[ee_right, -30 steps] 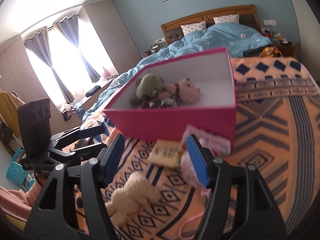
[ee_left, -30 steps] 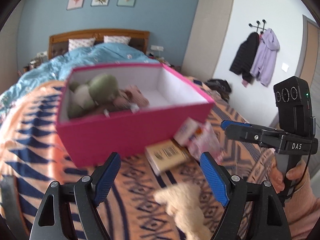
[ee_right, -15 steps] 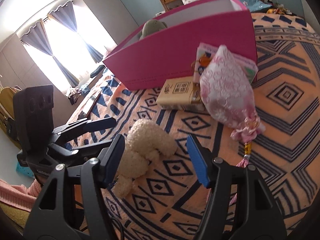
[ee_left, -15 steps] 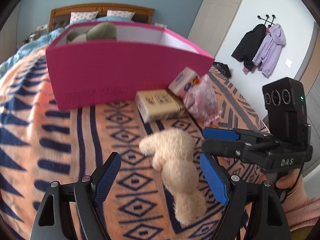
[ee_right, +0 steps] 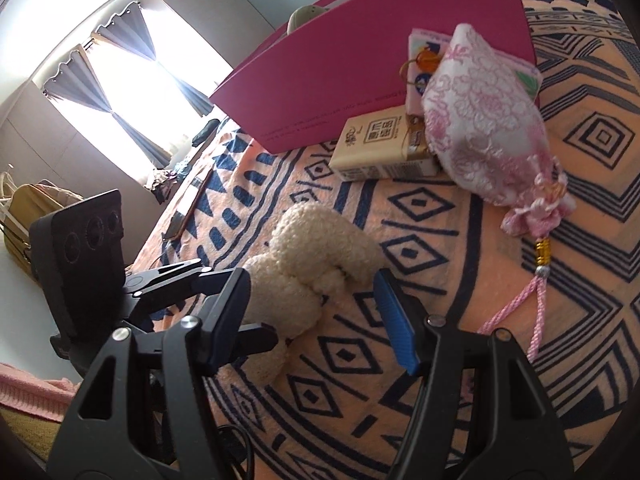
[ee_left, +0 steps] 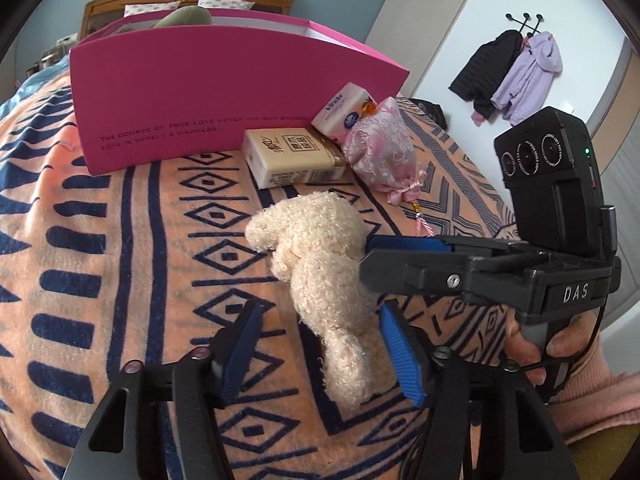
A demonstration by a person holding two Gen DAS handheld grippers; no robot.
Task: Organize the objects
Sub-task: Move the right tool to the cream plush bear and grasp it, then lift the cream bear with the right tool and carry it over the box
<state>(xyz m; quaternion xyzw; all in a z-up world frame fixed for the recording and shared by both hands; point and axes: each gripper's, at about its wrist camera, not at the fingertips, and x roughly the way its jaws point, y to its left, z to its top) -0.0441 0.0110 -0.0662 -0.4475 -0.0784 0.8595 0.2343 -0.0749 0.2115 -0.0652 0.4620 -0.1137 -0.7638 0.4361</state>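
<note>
apparently the step in hand is the pick-up of the cream plush toy (ee_left: 324, 276), one of the loose things lying on the patterned blanket (ee_left: 120, 240) in front of the pink box (ee_left: 224, 92), and the grasp is not yet made. the left gripper (ee_left: 320, 354) is standing wide open with nothing in it; the plush's lower end is lying in the gap between its two blue pads, nearer the right-hand pad, while the fluffy head is lying out beyond the fingertips. the right gripper (ee_right: 316, 316) is also spread wide and empty; in its own view the plush is sitting just past the fingertips, closer to the left-hand finger, with the other gripper crossing behind it. whether any pad is touching the fur cannot be told. by judgement, the next move is calling for one gripper to settle lower around the toy's body and close, the soft pile likely giving under the pads, then a lift over the near wall of the box, where a green plush (ee_left: 184, 16) is already showing above the rim. beyond the fingers, a beige pack (ee_left: 292, 156), a tissue packet (ee_left: 344, 108) and a pink brocade pouch (ee_right: 488, 132) are lying together against the box wall, waiting their turn.
</note>
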